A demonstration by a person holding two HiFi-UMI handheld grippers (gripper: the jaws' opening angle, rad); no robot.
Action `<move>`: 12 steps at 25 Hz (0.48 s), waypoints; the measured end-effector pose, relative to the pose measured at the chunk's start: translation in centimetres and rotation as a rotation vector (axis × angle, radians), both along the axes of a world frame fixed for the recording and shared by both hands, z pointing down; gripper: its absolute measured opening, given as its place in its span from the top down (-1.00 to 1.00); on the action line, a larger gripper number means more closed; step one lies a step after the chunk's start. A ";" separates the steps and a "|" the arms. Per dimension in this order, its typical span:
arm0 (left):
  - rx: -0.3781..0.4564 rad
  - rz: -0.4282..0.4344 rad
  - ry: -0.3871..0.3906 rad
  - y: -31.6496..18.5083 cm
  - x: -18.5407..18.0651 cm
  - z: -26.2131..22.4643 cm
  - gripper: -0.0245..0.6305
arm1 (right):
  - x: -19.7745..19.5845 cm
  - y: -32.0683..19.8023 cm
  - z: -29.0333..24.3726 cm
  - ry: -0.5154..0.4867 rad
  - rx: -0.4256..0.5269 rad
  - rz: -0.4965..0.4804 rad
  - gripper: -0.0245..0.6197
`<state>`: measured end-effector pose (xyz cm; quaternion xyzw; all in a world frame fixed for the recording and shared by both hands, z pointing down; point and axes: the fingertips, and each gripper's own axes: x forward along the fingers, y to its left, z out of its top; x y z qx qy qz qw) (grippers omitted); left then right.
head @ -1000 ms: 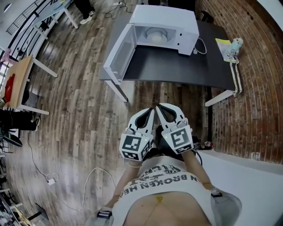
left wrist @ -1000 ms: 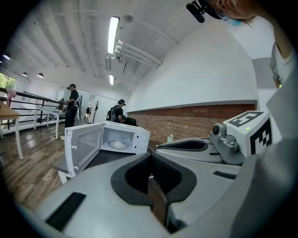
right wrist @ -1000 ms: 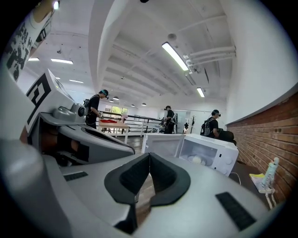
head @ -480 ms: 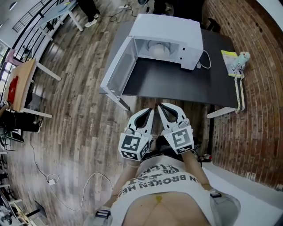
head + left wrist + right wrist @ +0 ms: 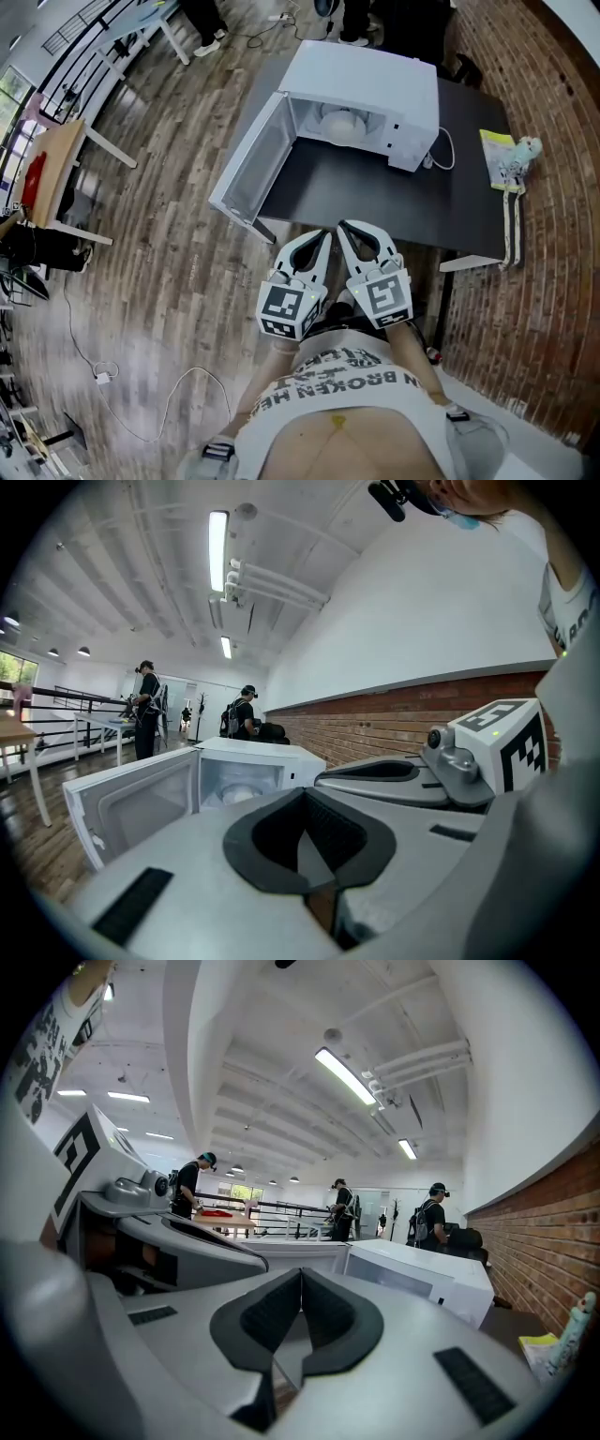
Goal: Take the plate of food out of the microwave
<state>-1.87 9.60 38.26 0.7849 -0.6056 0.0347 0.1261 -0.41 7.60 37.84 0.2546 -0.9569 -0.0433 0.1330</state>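
Observation:
A white microwave [image 5: 370, 94] stands on a dark table [image 5: 375, 192] with its door [image 5: 246, 173] swung wide to the left. Inside it a pale plate of food [image 5: 340, 124] shows under a white cover; the left gripper view shows the plate of food [image 5: 236, 792] too. My left gripper [image 5: 327, 233] and right gripper [image 5: 342, 228] are side by side just short of the table's near edge, both shut and empty, pointing toward the microwave. In the right gripper view the microwave [image 5: 422, 1274] is ahead and right.
A yellow booklet and a small toy [image 5: 511, 159] lie at the table's right end by the brick wall [image 5: 553, 234]. Wooden floor, a side table [image 5: 52, 173] and a floor cable [image 5: 141, 394] lie left. Several people [image 5: 145, 710] stand far behind.
Both grippers and the person have moved forward toward the table; the microwave and table now sit lower and nearer in the head view. The jaws stayed shut.

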 end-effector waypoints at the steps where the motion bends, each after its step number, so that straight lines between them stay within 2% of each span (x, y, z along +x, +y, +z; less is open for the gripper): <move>1: 0.003 -0.002 -0.002 -0.6 0.2 0.0 0.91 | 0.2 -0.5 0.0 0.000 0.001 0.000 0.90; 12: 0.001 -0.042 0.007 -4.1 1.7 0.8 0.91 | 2.2 -4.4 1.1 -0.016 -0.028 -0.018 0.90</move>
